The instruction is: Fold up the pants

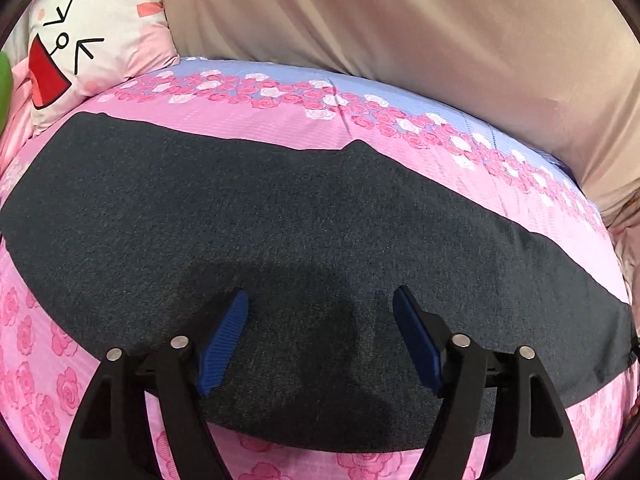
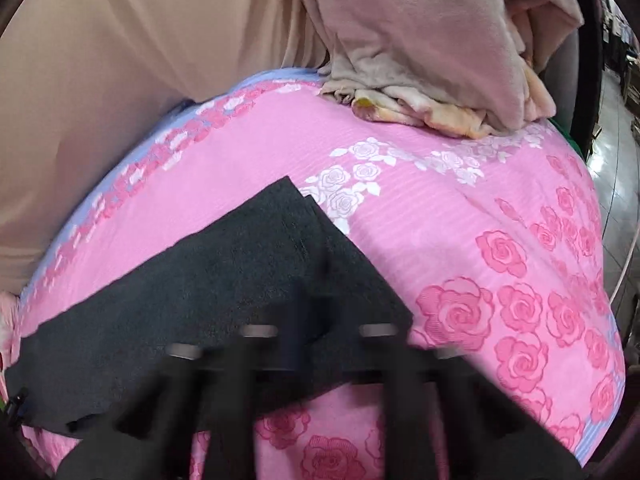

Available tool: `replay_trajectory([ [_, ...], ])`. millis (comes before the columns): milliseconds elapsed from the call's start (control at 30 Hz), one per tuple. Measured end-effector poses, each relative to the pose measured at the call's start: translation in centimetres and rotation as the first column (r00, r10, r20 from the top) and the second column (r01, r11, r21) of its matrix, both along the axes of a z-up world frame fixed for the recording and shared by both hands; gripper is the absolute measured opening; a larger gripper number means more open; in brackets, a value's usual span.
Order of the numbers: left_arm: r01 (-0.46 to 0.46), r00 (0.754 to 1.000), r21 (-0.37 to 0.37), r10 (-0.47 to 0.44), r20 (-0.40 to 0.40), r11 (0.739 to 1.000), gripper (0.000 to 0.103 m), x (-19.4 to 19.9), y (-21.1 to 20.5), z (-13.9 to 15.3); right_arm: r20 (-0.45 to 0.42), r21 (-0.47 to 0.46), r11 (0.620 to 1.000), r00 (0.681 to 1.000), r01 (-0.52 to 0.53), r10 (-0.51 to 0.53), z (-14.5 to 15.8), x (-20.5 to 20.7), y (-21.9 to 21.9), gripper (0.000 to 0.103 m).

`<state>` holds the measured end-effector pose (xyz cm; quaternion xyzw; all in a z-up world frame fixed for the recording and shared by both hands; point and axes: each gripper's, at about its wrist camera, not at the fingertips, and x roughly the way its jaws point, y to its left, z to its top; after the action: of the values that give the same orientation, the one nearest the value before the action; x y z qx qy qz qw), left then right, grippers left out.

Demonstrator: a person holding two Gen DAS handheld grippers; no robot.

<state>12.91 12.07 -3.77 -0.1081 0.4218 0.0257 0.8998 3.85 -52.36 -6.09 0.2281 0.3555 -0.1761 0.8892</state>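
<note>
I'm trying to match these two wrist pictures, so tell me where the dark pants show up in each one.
Left wrist view: the dark pants stretch as a wide band across the middle, from the left edge to the right edge, beyond the open left tongs.
Right wrist view: the dark pants fill the lower left, their corner pointing up toward the centre.
Shared landmark: the pink rose bedsheet under them.

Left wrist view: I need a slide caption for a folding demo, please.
Open left gripper above dark grey pants laid flat on a pink rose-print bedsheet, pillow behind.
</note>
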Motion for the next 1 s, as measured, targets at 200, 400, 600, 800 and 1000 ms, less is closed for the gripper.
replay_trajectory([
  [200, 0.02, 1.0, -0.031, -0.019, 0.016, 0.999, 0.078, -0.2, 0.0, 0.0, 0.013, 0.0, 0.999, 0.999, 0.04, -0.04, 0.1, -2.5, -2.6, 0.005],
  [400, 0.027, 1.0, 0.004, -0.027, 0.007, 1.0, 0.081, -0.2, -0.6, 0.0, 0.052, -0.016, 0.999, 0.997, 0.05, -0.05, 0.9, -3.3, -2.1, 0.011],
  [600, 0.052, 0.998, 0.057, -0.05, -0.026, 0.997, 0.086, 0.1, -1.5, -0.3, 0.091, -0.127, 0.988, 0.991, -0.084, 0.096, 4.2, -1.3, 4.5, 0.011],
  [800, 0.09, 0.994, 0.093, -0.084, -0.063, 0.992, 0.086, 0.0, -2.0, -0.5, 0.009, -0.05, 0.921, 0.922, -0.386, 0.387, 2.3, 5.4, 12.0, 0.012],
  [1000, 0.089, 0.995, 0.09, -0.084, -0.059, 0.992, 0.086, 0.0, -1.8, -0.5, -0.012, -0.044, 0.952, 0.953, -0.302, 0.301, 0.5, 10.3, 11.4, 0.004],
])
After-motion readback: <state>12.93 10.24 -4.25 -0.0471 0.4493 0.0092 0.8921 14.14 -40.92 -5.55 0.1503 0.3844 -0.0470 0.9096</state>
